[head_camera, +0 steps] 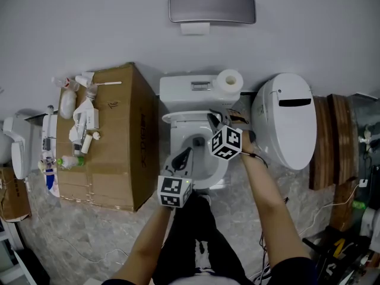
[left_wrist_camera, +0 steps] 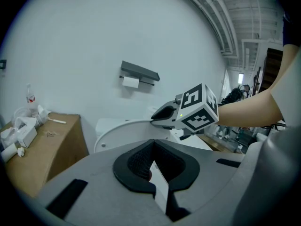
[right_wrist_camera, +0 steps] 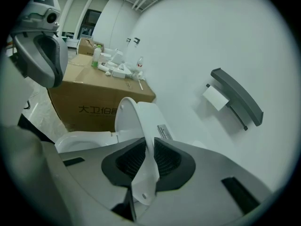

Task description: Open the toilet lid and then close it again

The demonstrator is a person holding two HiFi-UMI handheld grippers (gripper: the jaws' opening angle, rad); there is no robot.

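Evidently about halfway, the right gripper pinches the edge of the toilet lid, raised steeply above the seat, while the left gripper stays out of it, closed and empty; lowering the lid remains.

We see a cardboard box at nine o'clock, a wall shelf at twelve, a paper roll near one.

White toilet lid — raised, near upright
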